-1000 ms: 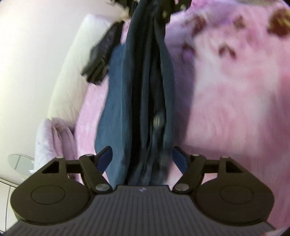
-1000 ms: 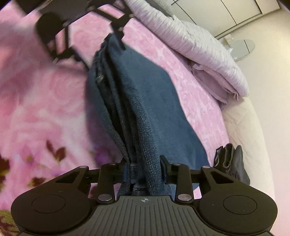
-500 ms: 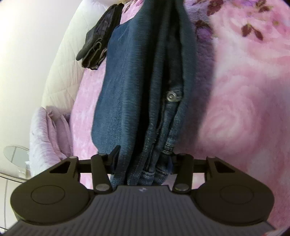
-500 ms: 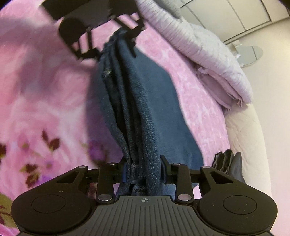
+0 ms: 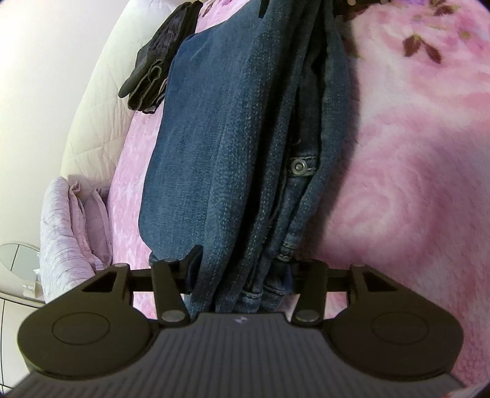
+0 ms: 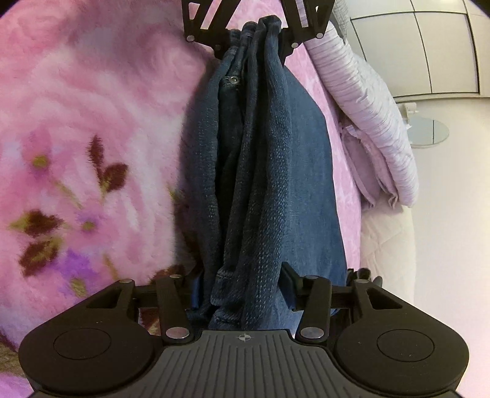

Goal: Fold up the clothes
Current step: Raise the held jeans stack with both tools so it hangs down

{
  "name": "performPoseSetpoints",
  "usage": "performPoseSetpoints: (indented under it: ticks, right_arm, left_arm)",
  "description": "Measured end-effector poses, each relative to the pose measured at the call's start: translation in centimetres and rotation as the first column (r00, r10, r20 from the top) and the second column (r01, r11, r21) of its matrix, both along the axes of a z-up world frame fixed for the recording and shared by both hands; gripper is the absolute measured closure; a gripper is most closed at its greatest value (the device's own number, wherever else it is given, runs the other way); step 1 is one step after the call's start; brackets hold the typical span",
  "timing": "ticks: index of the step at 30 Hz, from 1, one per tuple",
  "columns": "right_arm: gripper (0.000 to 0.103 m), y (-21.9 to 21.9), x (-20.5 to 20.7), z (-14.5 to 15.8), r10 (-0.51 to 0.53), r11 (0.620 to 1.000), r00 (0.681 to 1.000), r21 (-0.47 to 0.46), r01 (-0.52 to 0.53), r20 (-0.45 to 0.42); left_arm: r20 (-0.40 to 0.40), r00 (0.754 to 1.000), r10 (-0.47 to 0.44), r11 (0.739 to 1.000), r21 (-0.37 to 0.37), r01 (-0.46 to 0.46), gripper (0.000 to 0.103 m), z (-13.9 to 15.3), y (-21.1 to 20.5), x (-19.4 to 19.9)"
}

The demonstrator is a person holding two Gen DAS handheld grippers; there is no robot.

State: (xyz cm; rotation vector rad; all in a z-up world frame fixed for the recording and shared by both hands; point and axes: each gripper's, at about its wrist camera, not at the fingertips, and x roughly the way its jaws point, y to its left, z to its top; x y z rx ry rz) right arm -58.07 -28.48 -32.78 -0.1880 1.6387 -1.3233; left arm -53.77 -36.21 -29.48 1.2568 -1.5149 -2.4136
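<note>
A pair of blue jeans hangs bunched and stretched between my two grippers above a pink floral blanket. My left gripper is shut on one end of the waistband, near the metal button. My right gripper is shut on the other end of the jeans. In the right wrist view the left gripper shows at the top, facing mine, with the denim pinched in it. Part of the jeans rests on the blanket below.
A dark folded garment lies at the bed's edge by the white quilted mattress side. Lilac pillows are stacked at the head of the bed. A round glass table stands by the wall, with white cabinet doors beyond.
My left gripper has shut on the jeans; a second ago its jaws stood apart around the denim. The two grippers now hold the jeans straighter between them.
</note>
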Motion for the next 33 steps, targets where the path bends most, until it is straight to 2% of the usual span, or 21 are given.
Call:
performPoseSetpoints:
  ticks: [4, 5, 7, 9, 14, 22, 33]
  right_arm:
    - [0.056, -0.3, -0.5, 0.8, -0.026, 1.000, 0.999, 0.005, 0.026, 0.038]
    - [0.056, -0.5, -0.7, 1.5, -0.037, 0.999, 0.997, 0.009, 0.037, 0.063]
    - [0.065, -0.7, -1.1, 2.7, -0.059, 0.998, 0.992, 0.017, 0.057, 0.114]
    - [0.069, -1.0, -1.5, 4.0, -0.081, 0.997, 0.983, 0.026, 0.077, 0.165]
    - [0.071, -1.8, -2.3, 7.4, -0.107, 0.994, 0.962, 0.058, 0.095, 0.253]
    - [0.071, -2.2, -3.2, 9.7, -0.157, 0.983, 0.937, 0.137, 0.119, 0.313]
    - [0.071, -3.6, -4.4, 9.7, -0.177, 0.977, 0.924, 0.175, 0.123, 0.339]
  left_arm:
    - [0.000, 1.000, -0.009, 1.000, -0.021, 0.009, 0.057, -0.1, 0.3, 0.8]
    - [0.000, 1.000, -0.001, 1.000, -0.012, 0.001, 0.059, 0.0, 0.3, 0.8]
    - [0.004, 1.000, 0.012, 1.000, 0.013, -0.012, 0.062, 0.8, 0.1, 0.7]
    - [0.008, 1.000, 0.028, 0.999, 0.043, -0.028, 0.063, 2.0, -0.1, 0.5]
    - [0.049, 0.997, 0.055, 0.992, 0.113, -0.060, 0.063, 4.7, -0.7, -0.4]
    - [0.121, 0.990, 0.074, 0.984, 0.151, -0.092, 0.063, 5.8, -1.0, -1.4]
    - [0.158, 0.984, 0.078, 0.981, 0.165, -0.105, 0.063, 5.8, -1.1, -2.0]
